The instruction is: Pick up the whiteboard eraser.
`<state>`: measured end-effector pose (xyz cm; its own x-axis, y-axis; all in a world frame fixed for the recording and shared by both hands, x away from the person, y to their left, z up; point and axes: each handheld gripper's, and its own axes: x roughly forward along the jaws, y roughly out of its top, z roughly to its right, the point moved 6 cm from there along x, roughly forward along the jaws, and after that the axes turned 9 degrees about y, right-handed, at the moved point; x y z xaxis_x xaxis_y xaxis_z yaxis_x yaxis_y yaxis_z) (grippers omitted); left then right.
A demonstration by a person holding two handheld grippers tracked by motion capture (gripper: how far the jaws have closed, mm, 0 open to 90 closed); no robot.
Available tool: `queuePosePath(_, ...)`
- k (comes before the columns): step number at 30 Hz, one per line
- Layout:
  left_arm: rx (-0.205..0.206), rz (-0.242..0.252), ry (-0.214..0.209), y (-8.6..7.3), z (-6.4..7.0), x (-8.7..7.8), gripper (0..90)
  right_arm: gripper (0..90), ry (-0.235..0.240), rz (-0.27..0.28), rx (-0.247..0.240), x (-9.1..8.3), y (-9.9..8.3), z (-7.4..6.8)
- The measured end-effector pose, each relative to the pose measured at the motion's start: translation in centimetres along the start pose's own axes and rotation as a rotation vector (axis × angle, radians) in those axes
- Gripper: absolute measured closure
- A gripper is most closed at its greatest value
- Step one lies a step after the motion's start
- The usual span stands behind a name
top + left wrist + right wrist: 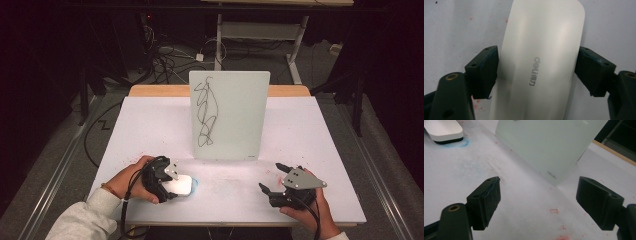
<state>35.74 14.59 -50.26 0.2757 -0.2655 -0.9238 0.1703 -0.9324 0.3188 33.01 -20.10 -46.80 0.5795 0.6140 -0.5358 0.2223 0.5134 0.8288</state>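
A white eraser (pixel 184 186) with a grey logo lies flat on the white table (pixel 145 125) near the front left. My left gripper (pixel 170 184) straddles the eraser (pixel 541 62); its jaws stand wide, one pad along each long side, right at the edges. An upright whiteboard (pixel 227 115) with a black scribble down its left part stands mid-table. At the front right my right gripper (pixel 270 176) is open and holds nothing. In the right gripper view, the gripper (pixel 537 200) points at the whiteboard's lower corner (pixel 549 142), with the eraser (pixel 444 130) at top left.
A blue smudge (pixel 464 143) stains the table beside the eraser, and faint red marks (pixel 554 211) dot the surface near my right gripper. Bare table lies between the two grippers. Behind the table are cables (pixel 165 60) and a desk frame (pixel 260 30) on the floor.
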Motion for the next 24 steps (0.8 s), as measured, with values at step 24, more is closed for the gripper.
queuePosePath(24,-0.193,0.240,0.246,-1.6,-1.8,-2.6,29.2,21.9,-0.028,0.010,-0.006,-0.2,0.1,0.3)
